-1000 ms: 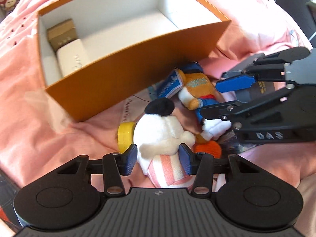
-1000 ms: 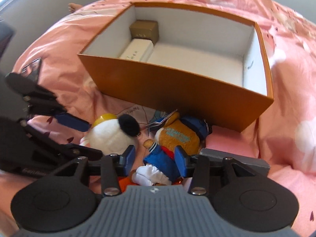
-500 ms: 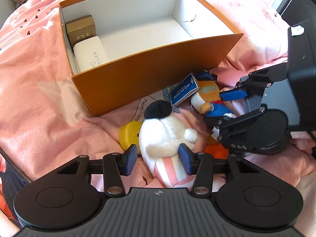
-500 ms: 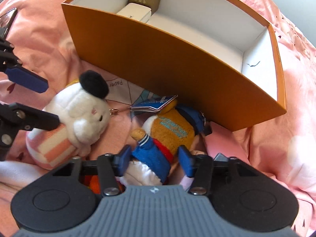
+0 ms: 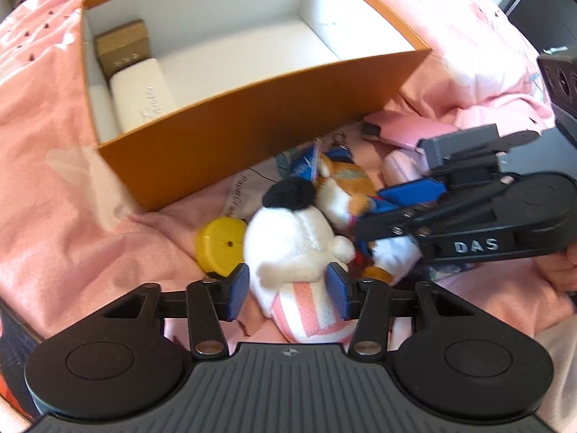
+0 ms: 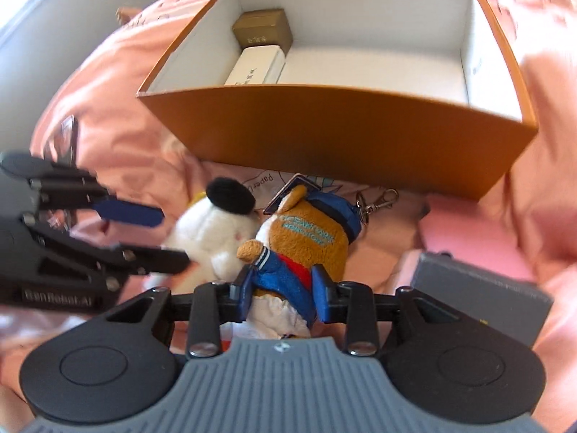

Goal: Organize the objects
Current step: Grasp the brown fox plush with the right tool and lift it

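Both my views have swung since half a second ago; right gripper [image 6: 283,297] now tighter on brown plush [image 6: 306,245], jaws clamped on its blue jacket. Left gripper [image 5: 288,297] straddles white plush [image 5: 292,238], pads touching striped body; whether it grips, I cannot tell. Plushes lie side by side on pink blanket [image 5: 54,187], just beside orange box [image 5: 234,137] at 12 o'clock. Yellow disc [image 5: 218,241] at 9 o'clock of white plush. Inside box: gold case [image 6: 263,32], white case [image 6: 258,66].
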Motion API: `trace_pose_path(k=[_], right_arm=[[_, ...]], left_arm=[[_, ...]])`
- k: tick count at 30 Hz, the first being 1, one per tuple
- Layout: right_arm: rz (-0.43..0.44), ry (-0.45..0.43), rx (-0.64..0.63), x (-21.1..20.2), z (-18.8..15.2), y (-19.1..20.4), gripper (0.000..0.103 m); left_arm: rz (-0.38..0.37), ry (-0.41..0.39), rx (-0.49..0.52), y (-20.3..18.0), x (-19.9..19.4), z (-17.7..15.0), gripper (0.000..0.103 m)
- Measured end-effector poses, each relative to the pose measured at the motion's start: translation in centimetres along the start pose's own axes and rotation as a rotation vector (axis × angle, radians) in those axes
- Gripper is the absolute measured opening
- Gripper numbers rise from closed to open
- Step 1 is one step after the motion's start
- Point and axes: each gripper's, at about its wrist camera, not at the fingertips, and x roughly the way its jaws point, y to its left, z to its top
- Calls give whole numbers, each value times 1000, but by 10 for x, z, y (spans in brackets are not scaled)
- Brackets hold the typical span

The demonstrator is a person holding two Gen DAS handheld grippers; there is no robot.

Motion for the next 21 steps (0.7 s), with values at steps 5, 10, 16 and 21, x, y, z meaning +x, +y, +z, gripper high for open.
trace_pose_path(k=[5, 10, 16, 21], right_arm=[[9, -5, 11, 6, -1, 5, 36], [21, 0, 13, 9, 0, 4, 37], [20, 16, -15, 7, 0, 2, 38], [24, 3, -13, 3, -1, 0, 37]], left_arm=[[30, 75, 108, -24, 12, 9, 79], [126, 121, 169, -38, 29, 16, 81], [142, 106, 159, -39, 33, 11, 72], [105, 6, 48, -24, 17, -6, 67]])
